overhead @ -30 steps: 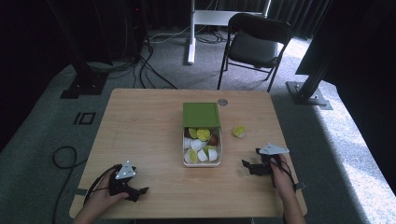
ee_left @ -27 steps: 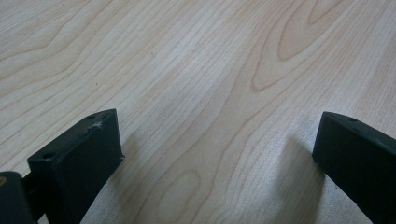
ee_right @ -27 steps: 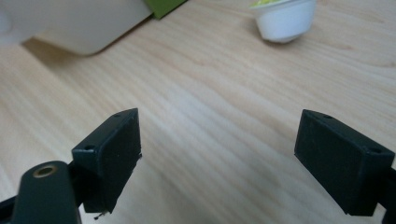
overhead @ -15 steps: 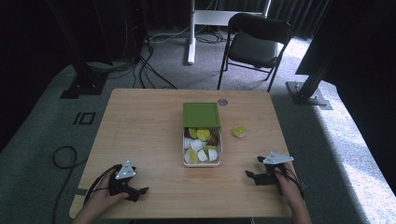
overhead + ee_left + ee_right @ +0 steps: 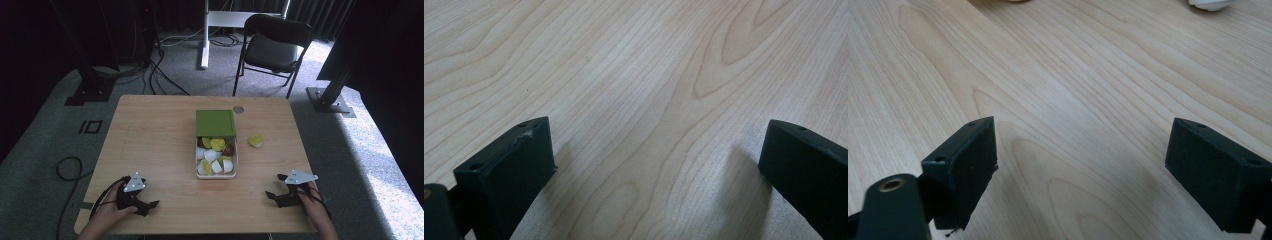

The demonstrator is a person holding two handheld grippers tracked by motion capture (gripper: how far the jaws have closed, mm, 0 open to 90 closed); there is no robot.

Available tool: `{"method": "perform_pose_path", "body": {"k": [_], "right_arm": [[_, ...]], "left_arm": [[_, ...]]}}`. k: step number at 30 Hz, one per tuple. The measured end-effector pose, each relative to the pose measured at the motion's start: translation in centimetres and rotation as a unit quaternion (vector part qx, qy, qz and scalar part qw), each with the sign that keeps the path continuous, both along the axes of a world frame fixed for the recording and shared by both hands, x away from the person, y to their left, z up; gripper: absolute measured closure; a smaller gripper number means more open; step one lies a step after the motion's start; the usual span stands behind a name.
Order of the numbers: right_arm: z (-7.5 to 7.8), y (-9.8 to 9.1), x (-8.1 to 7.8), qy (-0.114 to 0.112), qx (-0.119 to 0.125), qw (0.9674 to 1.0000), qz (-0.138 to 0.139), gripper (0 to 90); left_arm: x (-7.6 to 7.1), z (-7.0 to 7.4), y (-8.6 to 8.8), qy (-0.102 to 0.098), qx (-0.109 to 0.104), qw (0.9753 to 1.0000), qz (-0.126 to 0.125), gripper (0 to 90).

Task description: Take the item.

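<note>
Resting near the table's (image 5: 150, 130) near edge, the left gripper (image 5: 144, 204) and right gripper (image 5: 274, 196) gape wide, empty. A loose piece (image 5: 256, 141) lies right of the box (image 5: 216, 150); approach it low and centred.

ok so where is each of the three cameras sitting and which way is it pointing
High view: above the person's side, looking forward and down on the wooden table, white tray and green lid; both hands enter from the bottom, holding the left gripper and right gripper.
Left gripper view: rides the left gripper, looking low across bare wood between its spread jaws.
Right gripper view: rides the right gripper, jaws apart, with something pale at the top edge.
Shared: both gripper views show the same wood grain, no object between the jaws.
</note>
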State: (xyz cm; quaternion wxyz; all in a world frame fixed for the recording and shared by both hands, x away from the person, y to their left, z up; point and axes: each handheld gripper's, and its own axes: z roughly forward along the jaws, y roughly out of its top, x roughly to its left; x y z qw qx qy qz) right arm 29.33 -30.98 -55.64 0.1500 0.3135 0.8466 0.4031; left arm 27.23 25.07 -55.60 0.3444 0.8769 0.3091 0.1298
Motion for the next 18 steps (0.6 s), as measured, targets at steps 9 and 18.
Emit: {"method": "perform_pose_path", "body": {"k": [9,18], "right_arm": [[-0.3,-0.5,-0.6,0.004,-0.015,0.9998,-0.009,13.0],[-0.5,-0.8,-1.2,0.020,-0.029,0.9994,-0.004,12.3]], "left_arm": [[0.0,0.0,0.0,0.000,0.000,1.0000,0.000,2.3],[0.0,0.0,0.0,0.000,0.000,1.0000,0.000,2.3]]}}
